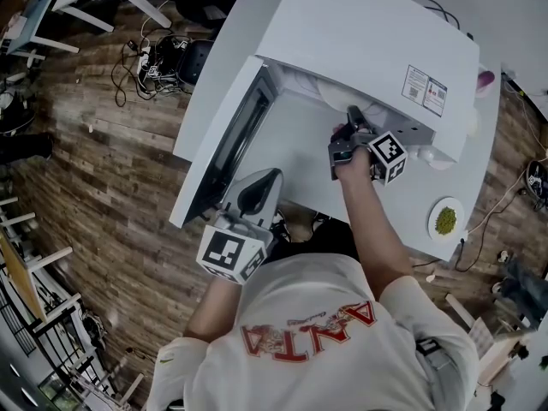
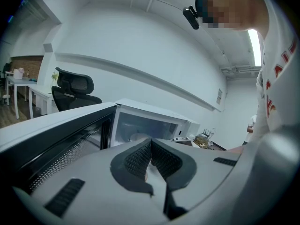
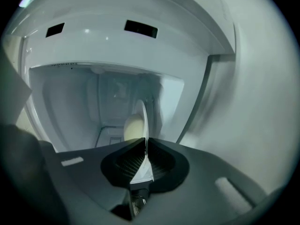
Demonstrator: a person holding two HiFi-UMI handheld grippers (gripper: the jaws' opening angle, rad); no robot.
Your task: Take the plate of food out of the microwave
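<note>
Fingers (image 2: 133, 161) of the L gripper (image 2: 151, 142) are pressed together w/ nothing between them. It hangs low at the person's left, outside the microwave (image 1: 368, 32) and just beside the free edge of the open door (image 1: 224, 135), which is swung out to the left.

R gripper (image 3: 143, 142) is inside the oven opening, jaws pinched narrow on the near rim of the plate (image 3: 142, 116). In the right gripper view the plate shows edge-on, running straight ahead from the fingertips into the cavity. A pale, rounded piece of food (image 3: 132, 128) sits on it. The plate is not yet out of the microwave.

Judgement: the R hand has the job; the L is free but well apart from the plate. The way out is straight back toward the person. The cavity's right frame lies close by, w/ more room on the door side. Held by one rim only, the plate may tip.

Far right, on the table (image 1: 488, 144), a small plate of green food (image 1: 446, 219) stands apart from the path.
</note>
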